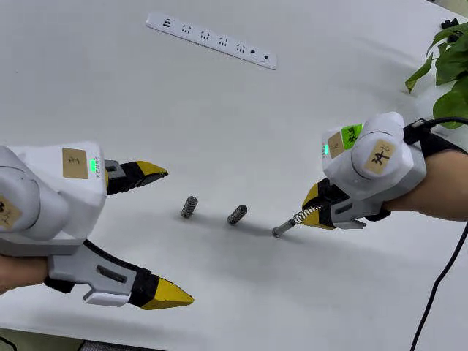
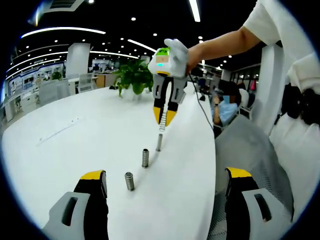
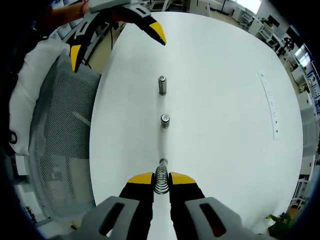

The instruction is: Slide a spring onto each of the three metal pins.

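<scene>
While the right gripper (image 1: 316, 212) pinches a spring (image 1: 307, 214) tight between its yellow-tipped jaws, the coil's free end points down at the top of the bare pin (image 1: 284, 228), which stands upright on the white table (image 1: 241, 124). The spring's lower end meets the pin's tip, but whether it has already slipped over that tip cannot be told. In the right gripper view the coil sits squarely in the closed jaws with the pin's head just beyond it, in line with the two other pins. These two, the middle pin (image 1: 237, 214) and the end pin (image 1: 189, 207), stand in a row to the left of the bare one, and each already wears a spring around its shaft. The left gripper (image 1: 178, 235) hovers at the left end of that row, near the end pin but clear of it; its jaws are spread wide and hold nothing. One yellow tip lies on the far side of the row and the other on the near side. In the left gripper view the right gripper hangs nose-down over the bare pin, the spring dangling from its tips. Well apart from all this — at the far side of the table — lies a white power strip (image 1: 212, 40), and a green plant (image 1: 446, 66) shows at the right edge.
</scene>
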